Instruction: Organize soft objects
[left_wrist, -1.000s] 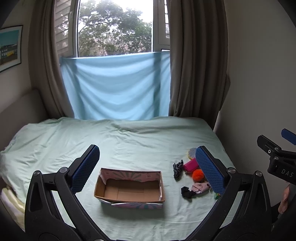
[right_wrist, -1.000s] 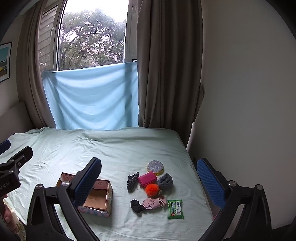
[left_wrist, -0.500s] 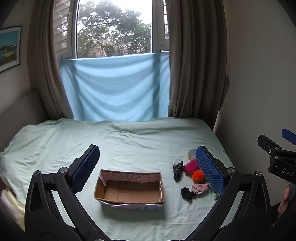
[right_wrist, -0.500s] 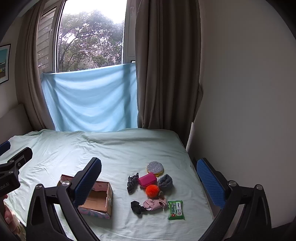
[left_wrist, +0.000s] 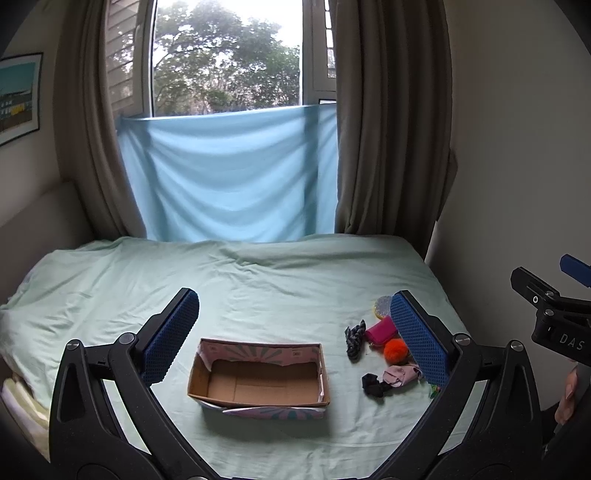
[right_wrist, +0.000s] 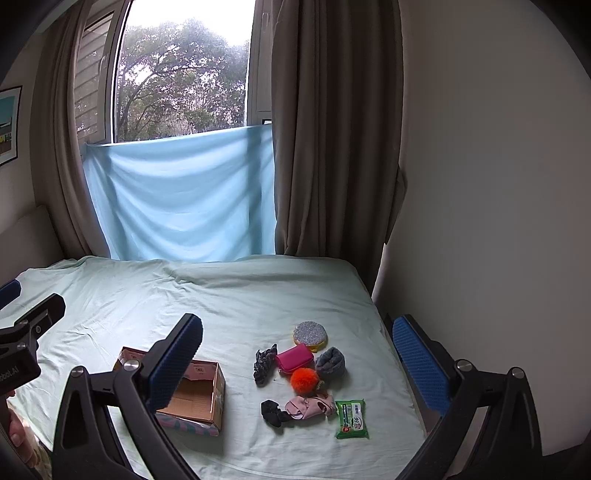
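While nothing is yet being gripped, the scene is being laid out as follows.

Left claw (left_wrist: 295, 328): is being held above the bed, jaws spread wide, nothing between them; the cardboard box (left_wrist: 258, 380) is being framed between its fingers.

Right claw (right_wrist: 295, 369): is being held aloft with jaws spread wide and empty; the cluster of soft objects is being framed below it.

Box: is being left open-topped and empty on the bed sheet (right_wrist: 229, 295), well left of the cluster.

Soft objects: are being kept in a loose group on the sheet, apart from the box: orange pompom (right_wrist: 304, 380), magenta pouch (right_wrist: 294, 358), grey scrunchie (right_wrist: 331, 362), dark patterned scrunchie (right_wrist: 264, 363), black scrunchie (right_wrist: 273, 410), pink cloth (right_wrist: 312, 405), glittery round puff (right_wrist: 309, 331) and green tissue pack (right_wrist: 351, 419).

Progress (judged): sorting is not yet being started.

Risk, crowding: several items are touching, so a neighbour is likely being dragged along if one is pinched carelessly.

Risk, sheet: the sheet is being left slack and wrinkled, so fabric may be caught with a low grasp.

Risk, box: the light box may be nudged or tipped if its rim is struck during a drop.
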